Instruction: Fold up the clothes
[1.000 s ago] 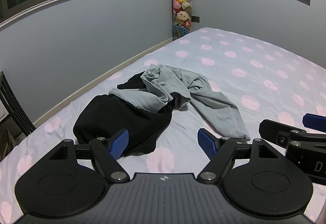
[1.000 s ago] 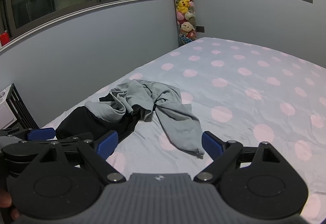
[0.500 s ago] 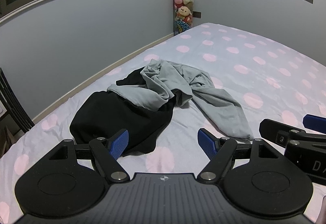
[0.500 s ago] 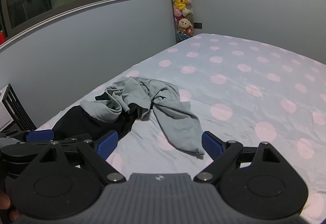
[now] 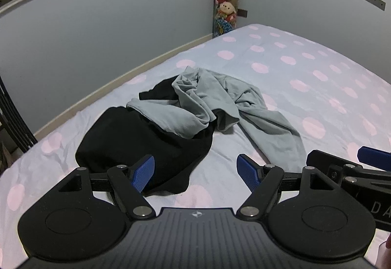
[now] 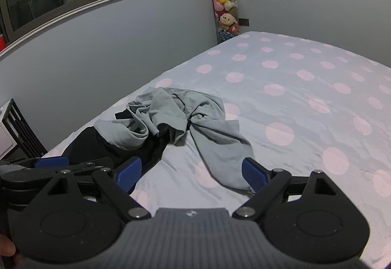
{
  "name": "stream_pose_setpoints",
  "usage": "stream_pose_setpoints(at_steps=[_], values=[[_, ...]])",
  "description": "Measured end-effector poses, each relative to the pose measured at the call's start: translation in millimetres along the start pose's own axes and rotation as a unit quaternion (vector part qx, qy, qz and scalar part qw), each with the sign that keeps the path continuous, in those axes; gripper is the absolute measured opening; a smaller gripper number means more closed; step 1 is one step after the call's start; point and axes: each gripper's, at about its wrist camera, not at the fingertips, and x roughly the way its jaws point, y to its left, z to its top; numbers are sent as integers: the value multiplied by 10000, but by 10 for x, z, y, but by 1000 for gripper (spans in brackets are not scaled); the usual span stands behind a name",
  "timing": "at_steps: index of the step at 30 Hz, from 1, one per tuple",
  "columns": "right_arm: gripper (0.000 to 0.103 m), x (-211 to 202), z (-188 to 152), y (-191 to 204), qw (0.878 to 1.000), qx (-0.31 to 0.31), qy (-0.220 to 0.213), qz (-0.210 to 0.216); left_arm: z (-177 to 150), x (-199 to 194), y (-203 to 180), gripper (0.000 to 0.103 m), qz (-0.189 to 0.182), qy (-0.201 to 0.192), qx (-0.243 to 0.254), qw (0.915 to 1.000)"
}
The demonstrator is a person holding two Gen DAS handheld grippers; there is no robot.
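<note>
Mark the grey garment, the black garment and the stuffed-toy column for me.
grey garment (image 5: 195, 97), left wrist view, crumpled middle.
black garment (image 5: 136, 141), left wrist view, flat front part.
stuffed-toy column (image 6: 223, 0), right wrist view, middle of the stack.

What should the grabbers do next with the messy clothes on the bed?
Probably move the right gripper down to the near end of the grey garment. Both grippers are open and empty, and the grey piece lies crumpled on top of the black garment, so it should come off first.

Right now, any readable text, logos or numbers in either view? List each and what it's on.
"DA": white letters, cut off at the frame edge, on the right gripper body, in the left wrist view.
Small round white emblem on the left gripper body: no letters.
Right wrist view: small white mark, unreadable.
</note>
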Motion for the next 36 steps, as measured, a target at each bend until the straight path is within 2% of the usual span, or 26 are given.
stream_pose_setpoints(at_steps=[8,14,16,22,25,27,28,30,31,33,34,36], values=[[91,422,158,-5,9995,-300,89,26,202,393,65,73,-57,242,290,9993],[88,971,263,-56,9976,-629,252,108,390,782,162,73,-162,310,379,9987],[84,1201,274,-78,9967,-723,341,115,448,919,169,72,-206,347,362,9985],[83,1852,281,-248,9950,-747,642,-163,558,1404,89,68,-266,479,471,9974],[79,2103,297,-337,9943,-759,690,-294,596,1618,70,59,-221,505,526,9971],[74,2257,316,-396,9940,-750,716,-352,626,1739,77,47,-330,532,502,9968],[66,2318,323,-421,9939,-730,732,-384,640,1783,84,41,-387,549,480,9966],[47,2430,340,-465,9933,-698,816,-417,673,1853,75,24,-511,605,448,9959],[43,2464,348,-482,9932,-672,876,-372,689,1873,68,23,-562,627,434,9955],[24,2468,357,-490,9933,-635,906,-326,711,1870,53,15,-570,612,460,9954],[10,2458,361,-489,9933,-638,910,-330,722,1853,44,14,-569,590,487,9954],[8,2338,385,-490,9941,-635,780,-408,750,1763,21,10,-590,512,545,9955]])
